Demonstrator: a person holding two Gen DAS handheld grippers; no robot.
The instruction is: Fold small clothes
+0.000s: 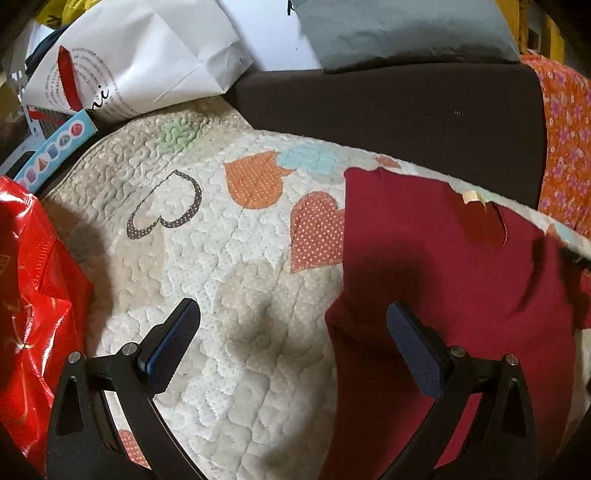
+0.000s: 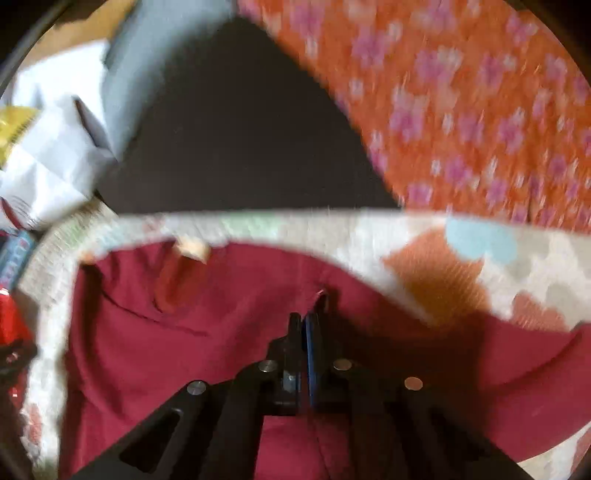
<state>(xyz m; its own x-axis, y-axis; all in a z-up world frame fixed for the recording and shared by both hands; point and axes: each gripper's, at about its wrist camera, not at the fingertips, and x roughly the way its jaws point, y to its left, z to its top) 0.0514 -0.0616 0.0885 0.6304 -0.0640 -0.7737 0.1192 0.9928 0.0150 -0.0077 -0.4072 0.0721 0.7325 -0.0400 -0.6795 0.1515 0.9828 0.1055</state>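
A dark red garment (image 1: 436,266) lies on a quilted heart-pattern blanket (image 1: 207,236), with a cream label near its far edge. My left gripper (image 1: 293,325) is open and empty, hovering over the blanket at the garment's left edge; its right finger is above the cloth. In the blurred right wrist view, my right gripper (image 2: 308,317) is shut on a fold of the red garment (image 2: 147,350) near its far edge, and the cloth is pulled up around the fingers.
A shiny red bag (image 1: 33,302) sits at the left. A white paper bag (image 1: 140,62) and grey cushion (image 1: 399,29) lie behind, on a dark brown sofa (image 1: 388,110). An orange floral cloth (image 1: 565,147) hangs at the right; it also shows in the right wrist view (image 2: 461,110).
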